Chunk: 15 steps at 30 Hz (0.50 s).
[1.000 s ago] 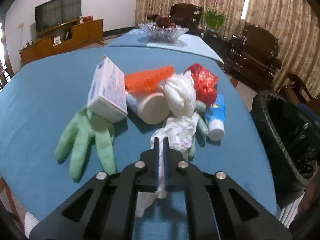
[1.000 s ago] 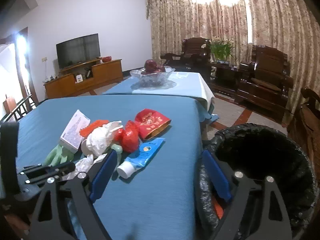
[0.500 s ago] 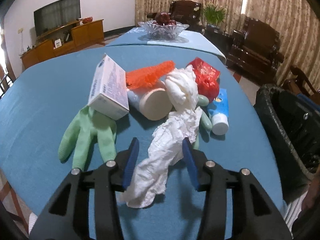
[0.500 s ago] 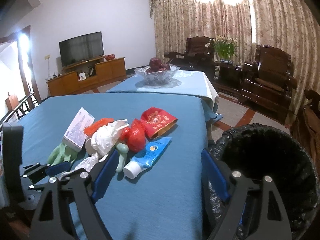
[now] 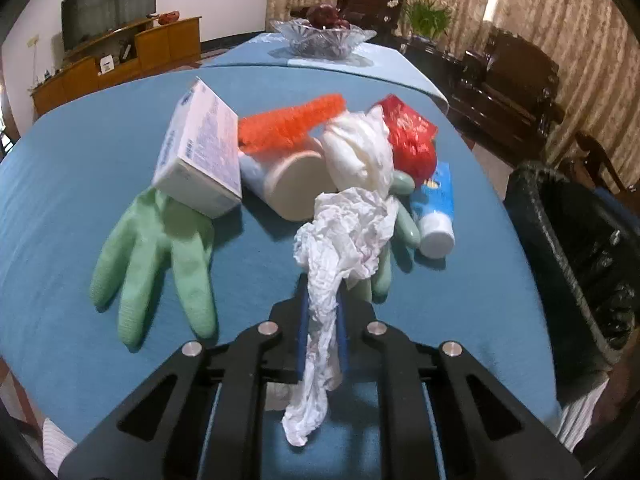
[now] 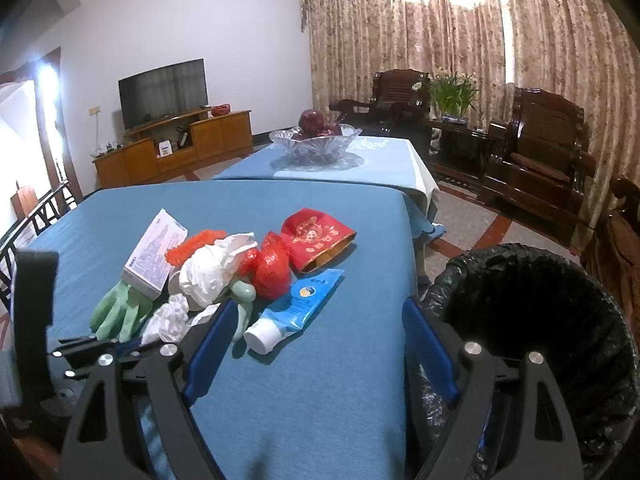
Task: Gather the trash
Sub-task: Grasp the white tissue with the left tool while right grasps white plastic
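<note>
My left gripper (image 5: pixel 322 292) is shut on a crumpled white tissue (image 5: pixel 344 232), which trails back between the blue pads and hangs below them. The tissue's far end rests against the trash pile on the blue table (image 5: pixel 60 184): a green glove (image 5: pixel 152 256), a white box (image 5: pixel 200 152), an orange brush (image 5: pixel 292 124), a cream tub (image 5: pixel 296 184), a white bag (image 5: pixel 360 156), a red bag (image 5: pixel 412 144) and a blue tube (image 5: pixel 436 208). My right gripper (image 6: pixel 319 306) stands open over the table's near right, nothing between its pads.
A black-lined bin (image 6: pixel 540 320) stands off the table's right edge, beside my right gripper. A red snack packet (image 6: pixel 316 240) lies behind the pile. Farther back, a second table carries a glass fruit bowl (image 6: pixel 316 140). Wooden armchairs stand at the right.
The left jaws opened around the tissue half a second ago and have shut on it again, gripping more of its length. The right gripper has stayed open and still.
</note>
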{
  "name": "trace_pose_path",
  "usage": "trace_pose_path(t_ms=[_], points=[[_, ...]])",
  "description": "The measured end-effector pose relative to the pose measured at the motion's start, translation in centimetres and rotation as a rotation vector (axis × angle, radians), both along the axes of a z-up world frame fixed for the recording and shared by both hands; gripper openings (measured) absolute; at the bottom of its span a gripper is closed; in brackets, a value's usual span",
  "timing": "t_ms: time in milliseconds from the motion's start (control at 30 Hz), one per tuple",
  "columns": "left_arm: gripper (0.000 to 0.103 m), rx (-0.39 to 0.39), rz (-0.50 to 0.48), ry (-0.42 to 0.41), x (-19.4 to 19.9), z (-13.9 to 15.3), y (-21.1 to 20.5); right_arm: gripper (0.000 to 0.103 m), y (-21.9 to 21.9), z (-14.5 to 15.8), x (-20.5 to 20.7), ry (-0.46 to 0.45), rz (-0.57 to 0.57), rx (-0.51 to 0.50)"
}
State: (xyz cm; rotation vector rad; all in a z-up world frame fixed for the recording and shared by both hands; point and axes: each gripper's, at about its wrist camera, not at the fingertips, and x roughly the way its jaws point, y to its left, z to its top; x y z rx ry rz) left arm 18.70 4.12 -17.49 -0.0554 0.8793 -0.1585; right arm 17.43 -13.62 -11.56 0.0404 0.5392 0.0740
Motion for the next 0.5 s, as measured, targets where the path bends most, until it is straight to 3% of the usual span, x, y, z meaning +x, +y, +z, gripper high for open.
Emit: trace_pose_path(t_ms=[233,500], points=[[0.010,-0.001,0.045,-0.044,-0.4,2.8,1.3,0.082,1.1,0.2,0.5,-0.007,0.031,0.006],[0.009,0.036,0.134,-0.085,0.0,4.6,4.3,0.073,4.3,0.1,2.2,-0.014,0.100,0.043]])
